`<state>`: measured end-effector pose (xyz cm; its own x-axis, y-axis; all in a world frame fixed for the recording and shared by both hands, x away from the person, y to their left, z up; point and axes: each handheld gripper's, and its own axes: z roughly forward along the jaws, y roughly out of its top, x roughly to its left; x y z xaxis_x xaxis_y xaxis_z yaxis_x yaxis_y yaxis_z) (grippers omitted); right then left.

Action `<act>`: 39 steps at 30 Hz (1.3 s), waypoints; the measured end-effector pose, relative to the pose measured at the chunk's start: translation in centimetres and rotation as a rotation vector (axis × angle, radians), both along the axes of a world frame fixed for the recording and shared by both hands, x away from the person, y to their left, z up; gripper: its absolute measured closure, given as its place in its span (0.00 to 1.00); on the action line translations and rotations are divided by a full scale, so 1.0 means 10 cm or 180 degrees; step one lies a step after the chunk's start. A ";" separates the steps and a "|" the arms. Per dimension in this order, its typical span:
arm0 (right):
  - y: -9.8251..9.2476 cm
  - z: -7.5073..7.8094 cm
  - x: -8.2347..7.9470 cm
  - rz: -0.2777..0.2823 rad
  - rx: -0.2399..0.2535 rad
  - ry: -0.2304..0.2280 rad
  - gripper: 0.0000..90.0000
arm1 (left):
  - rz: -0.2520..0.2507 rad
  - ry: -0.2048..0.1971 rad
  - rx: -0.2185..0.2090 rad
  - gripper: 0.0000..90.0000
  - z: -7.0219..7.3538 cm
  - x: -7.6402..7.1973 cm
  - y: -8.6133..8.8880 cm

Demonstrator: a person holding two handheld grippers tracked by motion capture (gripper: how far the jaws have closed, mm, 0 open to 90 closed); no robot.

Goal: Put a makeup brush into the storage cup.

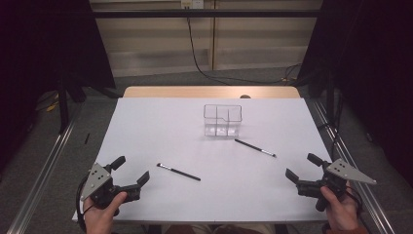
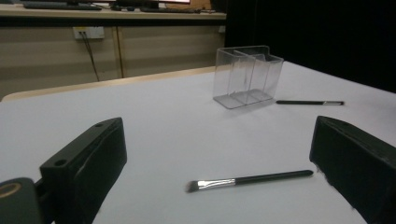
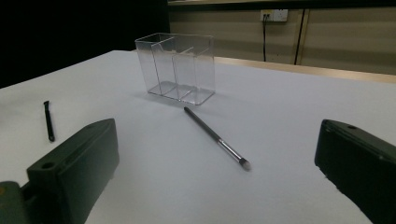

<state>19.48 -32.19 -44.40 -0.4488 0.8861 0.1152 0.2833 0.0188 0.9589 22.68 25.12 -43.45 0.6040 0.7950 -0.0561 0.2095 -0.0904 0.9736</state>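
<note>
A clear plastic organizer [image 1: 222, 120] with several compartments stands empty on the white table [image 1: 160, 126], toward the back. Two thin black makeup brushes lie flat in front of it: one [image 1: 178, 172] at the centre-left, one [image 1: 255, 147] at the centre-right. My left gripper [image 1: 130, 169] rests at the near left corner, jaws open, with the left brush [image 2: 247, 179] lying ahead of them and the organizer [image 2: 248, 75] farther off. My right gripper [image 1: 304, 167] sits at the near right edge, jaws open and empty; the right brush [image 3: 215, 137] and the organizer [image 3: 179, 68] lie ahead.
Metal rails [image 1: 44, 170] run along both sides of the table. A strip of bare wood [image 1: 209, 91] shows at the far edge. A black cable [image 1: 195, 53] hangs down the wall behind. Dark curtains close in left and right.
</note>
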 end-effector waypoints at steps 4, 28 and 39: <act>0.00 0.00 0.00 0.0017 0.0011 -0.0009 0.00 | -0.0010 0.0016 -0.0018 0.06 0.00 0.00 -0.01; 0.03 0.02 -0.04 0.0089 0.0007 -0.0077 0.00 | -0.0286 0.0193 0.0091 0.05 0.03 0.10 -0.13; 0.03 0.02 -0.03 0.0104 0.0028 -0.0066 0.00 | -0.0333 0.0207 0.0248 0.05 0.12 0.17 -0.26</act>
<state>19.15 -31.91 -44.21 -0.4799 0.8700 0.1133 0.2626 0.0192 0.9647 24.36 22.53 -42.27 0.6809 0.7314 -0.0384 0.2574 -0.1899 0.9475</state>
